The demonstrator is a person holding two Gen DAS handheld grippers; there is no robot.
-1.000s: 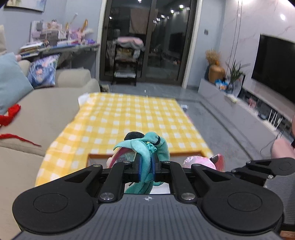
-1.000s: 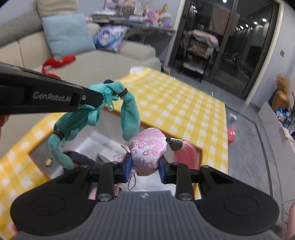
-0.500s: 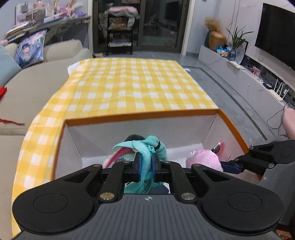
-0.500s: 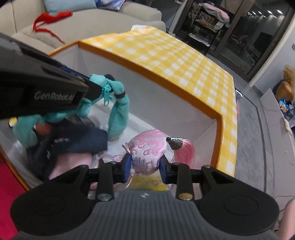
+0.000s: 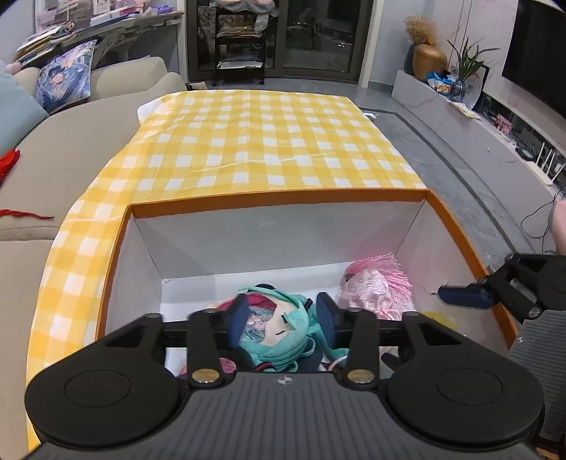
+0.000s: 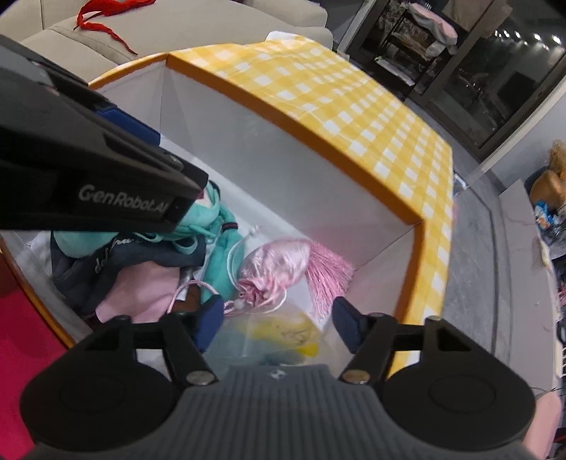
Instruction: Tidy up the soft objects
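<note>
Left wrist view first. Looking down into an open orange-rimmed cardboard box with white inner walls (image 5: 269,230), standing on a worktop under a yellow-and-white checked tablecloth (image 5: 261,141). Left hand-held gripper (image 5: 281,316) hanging over the near end of the box, jaws just sprung apart, nothing pinched. Below and between the blue pads, a teal-haired plush doll with a stitched face (image 5: 279,329), lying face-up on the pile in the box, clear of both pads. Just to its right, a pink satin drawstring pouch with a pink tassel (image 5: 375,286), resting against the right-hand wall. Far right, the right hand-held gripper (image 5: 463,295) reaching in over the rim, one blue pad showing. Beige sofa (image 5: 70,141) along the left, with a blue patterned cushion (image 5: 65,83) up at the back.

Over to the right wrist view. Right hand-held gripper (image 6: 279,325) also just opened wide, pads apart and gripping nothing. Pink satin pouch (image 6: 276,265) dropped onto the box floor ahead of the pads, tassel fanned towards the far corner, cords trailing near the left pad; contact with that pad hard to call. Teal plush (image 6: 212,226) heaped to its left on a dark navy garment with lettering (image 6: 116,262) and pale pink cloth (image 6: 141,286). Yellowish item in a clear bag (image 6: 283,329) directly beneath the jaws. Left hand-held gripper (image 6: 141,141) cutting across the upper left, black arm over the plush. Red ribbon (image 6: 102,21) on the sofa beyond.
</note>
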